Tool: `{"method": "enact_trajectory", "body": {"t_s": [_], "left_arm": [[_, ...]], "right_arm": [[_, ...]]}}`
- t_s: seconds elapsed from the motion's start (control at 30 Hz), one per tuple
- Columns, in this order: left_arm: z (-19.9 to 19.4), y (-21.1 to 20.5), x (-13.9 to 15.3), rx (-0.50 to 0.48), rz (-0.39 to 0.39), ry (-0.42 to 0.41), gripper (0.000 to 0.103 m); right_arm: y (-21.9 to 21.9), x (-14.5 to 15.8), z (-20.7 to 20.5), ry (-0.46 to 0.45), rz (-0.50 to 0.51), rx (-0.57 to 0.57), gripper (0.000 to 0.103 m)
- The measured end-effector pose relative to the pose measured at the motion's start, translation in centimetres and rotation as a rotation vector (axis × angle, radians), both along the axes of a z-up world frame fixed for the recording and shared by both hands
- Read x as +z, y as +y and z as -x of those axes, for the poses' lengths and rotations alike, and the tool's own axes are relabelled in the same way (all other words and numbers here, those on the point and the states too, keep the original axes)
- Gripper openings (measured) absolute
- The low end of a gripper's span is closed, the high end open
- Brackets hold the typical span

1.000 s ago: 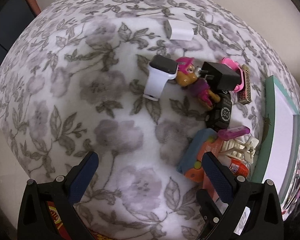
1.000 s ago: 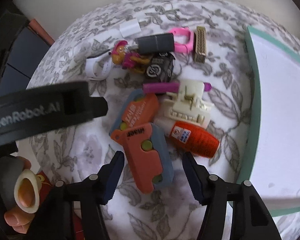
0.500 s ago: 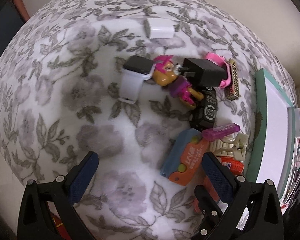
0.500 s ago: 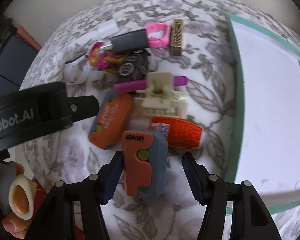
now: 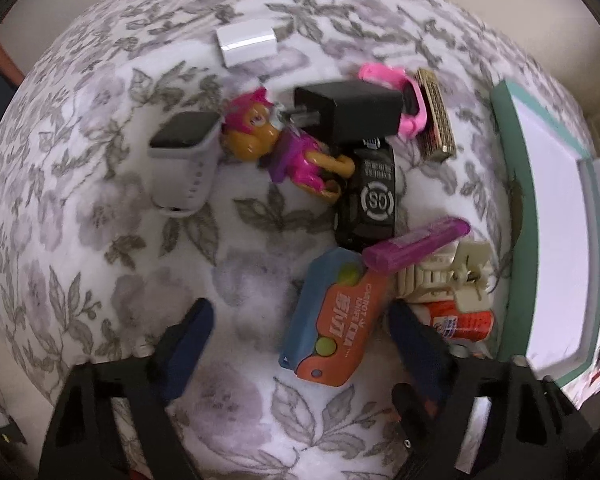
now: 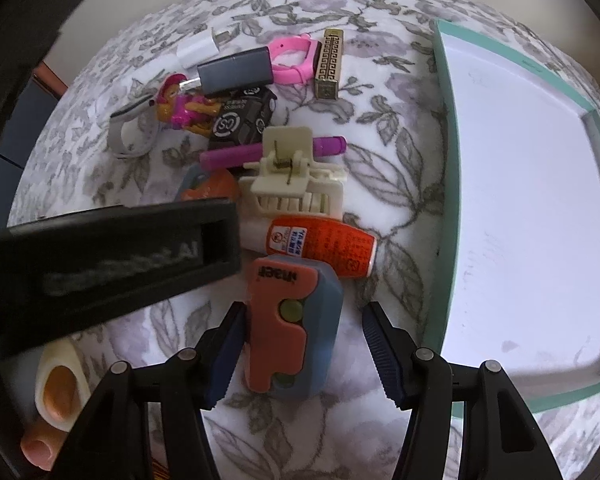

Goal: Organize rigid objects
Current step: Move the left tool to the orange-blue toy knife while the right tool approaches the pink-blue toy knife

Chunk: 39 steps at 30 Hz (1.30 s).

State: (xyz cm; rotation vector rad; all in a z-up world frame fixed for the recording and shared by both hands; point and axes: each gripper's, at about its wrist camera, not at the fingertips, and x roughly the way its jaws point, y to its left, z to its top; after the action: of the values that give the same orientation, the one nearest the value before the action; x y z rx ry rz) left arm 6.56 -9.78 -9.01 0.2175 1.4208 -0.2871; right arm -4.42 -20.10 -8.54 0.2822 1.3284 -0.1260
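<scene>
surface: floral-print cloth (image 5: 112,264) spread over the table, a teal-rimmed white tray (image 6: 446,168) at its right edge, empty.
task's thing: orange-and-blue carrot knife toy (image 6: 296,320) lying flat near the right gripper; a second carrot knife toy (image 5: 336,320) lies under the left gripper.
right gripper (image 6: 302,354): jaws apart, straddling the toy; left pad looks about touching it, right pad apart from it.
left gripper (image 5: 300,344): jaws closing, the second toy between them, pads not pressing yet.
handling: judged light, stiff, smooth plastic, so somewhat slippery; not fragile.
where to hold: across the long flat sides at mid-body, clear of the green buttons.
neighbours: orange glue bottle (image 6: 320,246) and cream hair claw (image 6: 296,182) just beyond; they could get nudged.
</scene>
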Motion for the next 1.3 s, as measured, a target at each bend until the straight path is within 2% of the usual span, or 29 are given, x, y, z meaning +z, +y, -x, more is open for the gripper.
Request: {"method": "enact_trajectory", "body": {"t_s": [0.1, 0.2, 0.3, 0.6, 0.9, 1.0, 1.03, 1.1, 1.13, 1.17, 1.3], "left_arm": [[0.6, -1.2, -0.6, -0.018, 0.002, 0.007, 0.074], [1.1, -3.1, -1.5, -0.06, -0.032, 0.03, 0.056], [1.6, -4.2, -1.7, -0.082, -0.05, 0.011, 0.047], [2.2, -5.6, -2.5, -0.048, -0.073, 0.051, 0.047], [2.0, -6.4, -3.3, -0.024, -0.059, 0.064, 0.047], [2.1, -5.7, -3.0, -0.026, -0.061, 0.062, 0.047], [2.3, -4.0, -3.1, -0.028, -0.059, 0.061, 0.047], [2.3, -4.2, -3.1, -0.027, -0.057, 0.06, 0.047], [2.3, -2.5, -3.2, -0.027, -0.055, 0.059, 0.047], [2.3, -2.6, -3.2, -0.025, -0.056, 0.054, 0.047], [2.1, 0.3, 0.1, -0.012, -0.044, 0.028, 0.047]], "right_arm": [[0.1, -0.1, 0.4, 0.009, 0.011, 0.002, 0.062], [0.4, -0.2, 0.6, 0.018, 0.025, 0.014, 0.063], [1.4, -0.6, 0.5, 0.025, 0.053, 0.031, 0.063], [3.5, -1.2, 0.5, 0.02, 0.105, 0.064, 0.064], [5.0, -1.3, 1.5, -0.016, 0.134, 0.074, 0.064], [5.4, -1.1, 2.2, -0.027, 0.14, 0.08, 0.049], [5.4, -1.2, 2.3, -0.029, 0.137, 0.08, 0.049], [5.3, -0.9, 2.3, -0.026, 0.129, 0.077, 0.049], [5.4, -0.9, 2.4, -0.026, 0.126, 0.075, 0.049], [5.4, -0.8, 2.4, -0.026, 0.126, 0.072, 0.049], [4.9, -0.2, 2.5, -0.035, 0.108, 0.064, 0.048]]}}
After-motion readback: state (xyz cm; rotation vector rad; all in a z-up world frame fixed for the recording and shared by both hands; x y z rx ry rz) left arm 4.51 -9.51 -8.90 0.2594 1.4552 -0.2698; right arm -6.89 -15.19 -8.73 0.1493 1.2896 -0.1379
